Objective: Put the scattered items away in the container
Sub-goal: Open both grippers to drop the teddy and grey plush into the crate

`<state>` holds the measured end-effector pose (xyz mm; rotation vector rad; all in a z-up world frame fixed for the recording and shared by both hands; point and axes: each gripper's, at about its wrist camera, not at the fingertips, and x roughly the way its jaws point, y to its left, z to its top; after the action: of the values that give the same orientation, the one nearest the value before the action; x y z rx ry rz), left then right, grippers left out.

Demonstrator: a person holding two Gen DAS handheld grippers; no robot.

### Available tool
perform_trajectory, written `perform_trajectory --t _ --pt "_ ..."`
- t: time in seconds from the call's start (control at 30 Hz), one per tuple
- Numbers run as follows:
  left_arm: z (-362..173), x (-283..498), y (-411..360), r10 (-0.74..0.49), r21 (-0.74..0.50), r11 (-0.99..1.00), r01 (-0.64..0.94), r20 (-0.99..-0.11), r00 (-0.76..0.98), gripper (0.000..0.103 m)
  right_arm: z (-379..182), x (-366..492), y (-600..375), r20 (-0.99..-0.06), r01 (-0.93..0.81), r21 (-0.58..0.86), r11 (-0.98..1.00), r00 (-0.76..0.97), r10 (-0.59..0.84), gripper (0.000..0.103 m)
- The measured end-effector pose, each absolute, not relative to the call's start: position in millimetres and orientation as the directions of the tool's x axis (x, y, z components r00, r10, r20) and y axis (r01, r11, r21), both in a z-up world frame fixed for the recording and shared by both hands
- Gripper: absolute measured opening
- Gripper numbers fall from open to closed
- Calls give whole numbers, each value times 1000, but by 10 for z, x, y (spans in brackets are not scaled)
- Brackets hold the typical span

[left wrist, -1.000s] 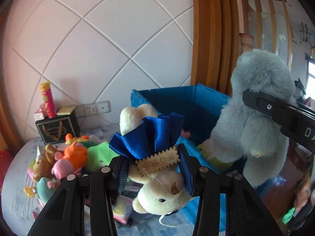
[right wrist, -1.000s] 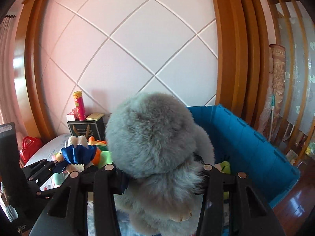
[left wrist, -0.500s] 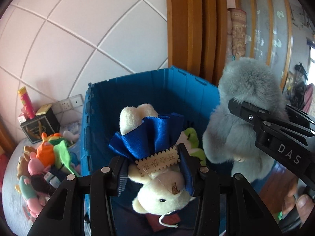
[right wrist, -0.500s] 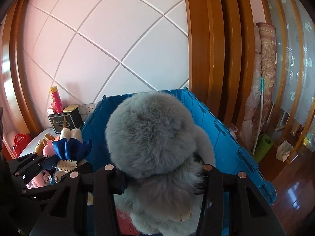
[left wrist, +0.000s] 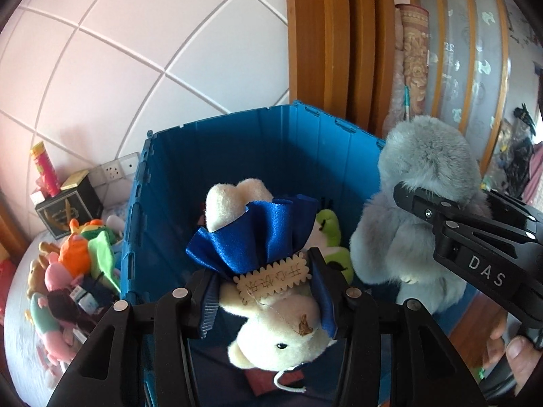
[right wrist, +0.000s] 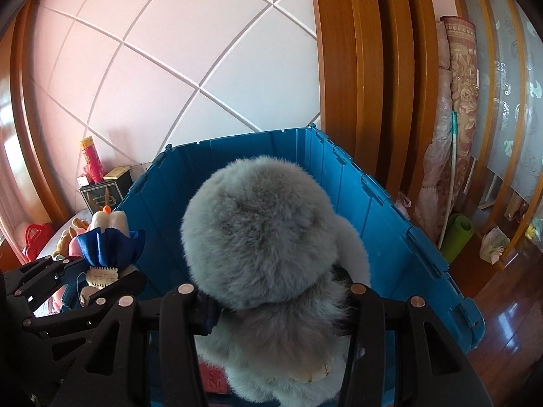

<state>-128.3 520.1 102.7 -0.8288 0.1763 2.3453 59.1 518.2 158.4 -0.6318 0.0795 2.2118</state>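
Observation:
My left gripper is shut on a cream teddy bear with a blue satin skirt and holds it head-down over the open blue crate. My right gripper is shut on a grey fluffy plush and holds it over the same crate. The grey plush also shows in the left wrist view, at the crate's right side. The bear also shows in the right wrist view, at the left. A green plush lies inside the crate.
A pile of plush toys lies on the bed left of the crate. A black box with a red tube stands by the wall. Wooden door frame and rolled rugs stand behind and right.
Both grippers have swung right from the bed, carrying their plush toys, and now hang over the inside of the blue crate. Both stay shut.

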Motion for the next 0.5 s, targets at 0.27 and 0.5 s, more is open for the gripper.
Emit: perform_trajectory --t 0.27,0.5 --pt "1007 -1254 5213 515 -74 -795 -602 -605 -607 79 1593 677 5225 -469 -743 -134 -656 -536 702 60" --pt "974 -1233 5197 508 -66 -796 -602 -614 -605 84 1552 725 5286 -480 -760 -111 -641 -523 704 89"
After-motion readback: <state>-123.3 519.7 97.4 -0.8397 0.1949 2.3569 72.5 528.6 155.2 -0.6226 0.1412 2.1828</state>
